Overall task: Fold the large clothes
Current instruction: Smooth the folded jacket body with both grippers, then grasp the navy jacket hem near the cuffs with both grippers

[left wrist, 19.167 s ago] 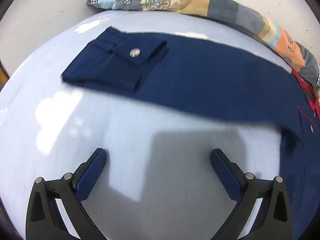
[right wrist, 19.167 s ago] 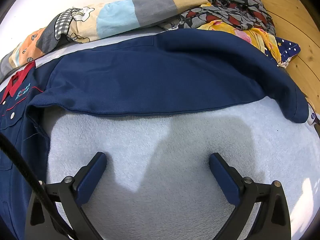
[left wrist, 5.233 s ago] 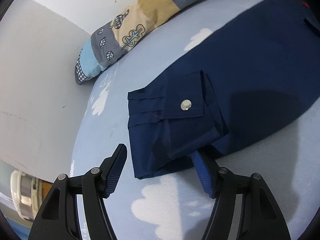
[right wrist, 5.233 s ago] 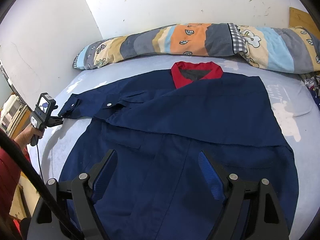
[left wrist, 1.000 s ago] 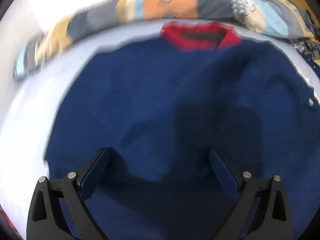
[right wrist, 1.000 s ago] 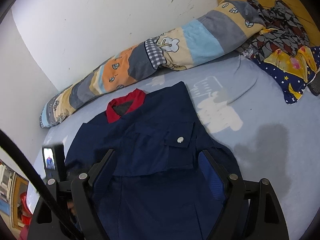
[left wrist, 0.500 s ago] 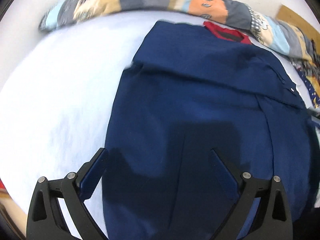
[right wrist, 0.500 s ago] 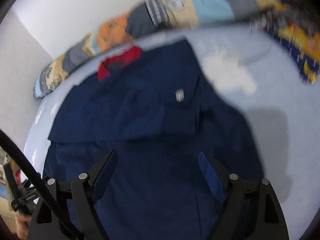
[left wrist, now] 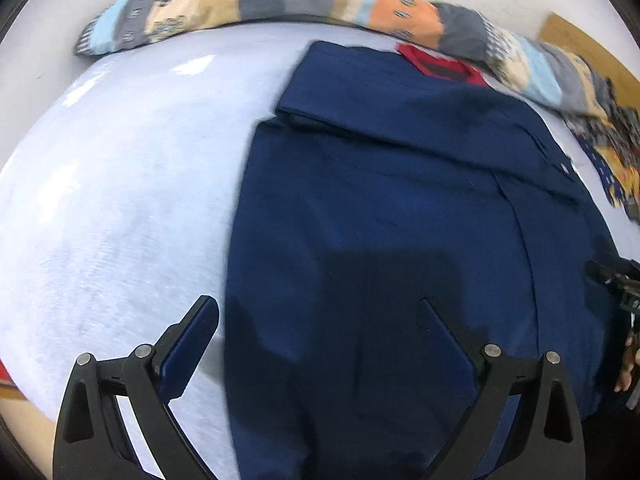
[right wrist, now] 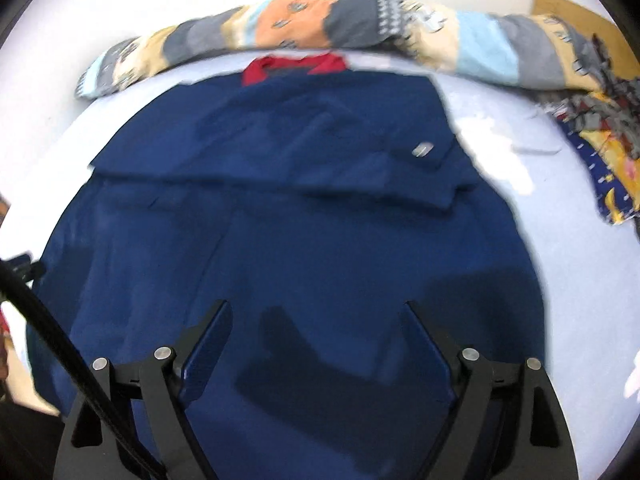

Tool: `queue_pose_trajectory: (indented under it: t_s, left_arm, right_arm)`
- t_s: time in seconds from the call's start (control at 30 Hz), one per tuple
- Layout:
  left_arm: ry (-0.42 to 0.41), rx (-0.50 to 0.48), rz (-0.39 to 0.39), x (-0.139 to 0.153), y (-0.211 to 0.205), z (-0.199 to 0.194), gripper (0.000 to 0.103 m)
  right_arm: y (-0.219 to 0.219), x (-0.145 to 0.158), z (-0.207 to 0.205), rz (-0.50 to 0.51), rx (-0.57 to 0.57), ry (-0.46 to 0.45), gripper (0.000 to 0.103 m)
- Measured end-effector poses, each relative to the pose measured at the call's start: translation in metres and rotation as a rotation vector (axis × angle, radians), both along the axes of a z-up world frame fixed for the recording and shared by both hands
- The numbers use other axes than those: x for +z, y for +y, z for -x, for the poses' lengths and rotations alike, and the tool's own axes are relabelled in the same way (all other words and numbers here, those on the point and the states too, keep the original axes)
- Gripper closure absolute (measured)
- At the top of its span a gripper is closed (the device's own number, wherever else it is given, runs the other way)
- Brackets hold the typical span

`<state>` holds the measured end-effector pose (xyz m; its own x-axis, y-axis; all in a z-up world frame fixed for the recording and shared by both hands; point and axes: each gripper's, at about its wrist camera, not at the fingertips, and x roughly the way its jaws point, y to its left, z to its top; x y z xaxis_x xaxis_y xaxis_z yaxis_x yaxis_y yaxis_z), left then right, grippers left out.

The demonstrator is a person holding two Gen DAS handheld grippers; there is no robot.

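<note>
A large navy jacket point(left wrist: 392, 208) with a red collar point(left wrist: 440, 65) lies flat on the pale blue bed, both sleeves folded across its chest. It also fills the right wrist view point(right wrist: 304, 216), collar point(right wrist: 294, 66) at the far end, a silver snap point(right wrist: 423, 149) on the folded cuff. My left gripper point(left wrist: 320, 344) is open and empty over the jacket's lower left edge. My right gripper point(right wrist: 316, 344) is open and empty above the jacket's lower middle. The right gripper shows at the right edge of the left wrist view point(left wrist: 618, 284).
A long patchwork bolster point(left wrist: 280, 0) lies along the wall behind the jacket, also seen in the right wrist view point(right wrist: 400, 28). Crumpled patterned clothes point(right wrist: 600, 120) sit at the far right by a wooden headboard point(right wrist: 580, 12). Bare bedsheet point(left wrist: 120, 180) lies left of the jacket.
Both grippers have swung down toward the jacket's lower part. The left view has shifted further left along the jacket's edge; the right view now faces the jacket squarely. Both stay open.
</note>
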<state>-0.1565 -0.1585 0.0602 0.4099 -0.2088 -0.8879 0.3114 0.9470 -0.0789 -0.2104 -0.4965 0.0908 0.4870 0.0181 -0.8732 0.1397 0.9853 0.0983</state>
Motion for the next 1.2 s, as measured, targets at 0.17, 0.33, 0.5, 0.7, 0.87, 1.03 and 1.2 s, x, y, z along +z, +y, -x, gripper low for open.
queue_pose_trajectory:
  t_s: [0.17, 0.33, 0.5, 0.7, 0.87, 1.03, 1.2]
  left_arm:
    - [0.080, -0.078, -0.075, -0.025, -0.015, 0.009, 0.004]
    - [0.040, -0.055, 0.027, -0.006, 0.017, 0.021, 0.004]
    - [0.058, 0.050, 0.050, -0.005, 0.067, 0.022, 0.004]
    - [0.107, 0.078, 0.111, -0.011, 0.100, 0.032, 0.007]
    - [0.117, 0.039, 0.150, -0.023, 0.094, 0.035, 0.032]
    - [0.128, 0.032, 0.168, -0.028, 0.087, 0.049, 0.032]
    - [0.157, 0.037, 0.229, -0.033, 0.086, 0.067, 0.032]
  right_arm:
    - [0.023, -0.021, 0.015, -0.030, 0.040, 0.069, 0.011]
    - [0.013, -0.001, 0.029, -0.038, 0.031, 0.003, 0.011]
    - [-0.011, 0.011, 0.053, -0.094, -0.042, -0.036, 0.011]
    - [-0.052, 0.034, 0.085, -0.170, -0.159, -0.107, 0.011]
    - [-0.087, 0.025, 0.116, -0.244, -0.282, -0.090, 0.011]
    - [-0.115, 0.006, 0.146, -0.308, -0.398, -0.033, 0.011]
    - [-0.130, -0.017, 0.172, -0.441, -0.460, 0.007, 0.011]
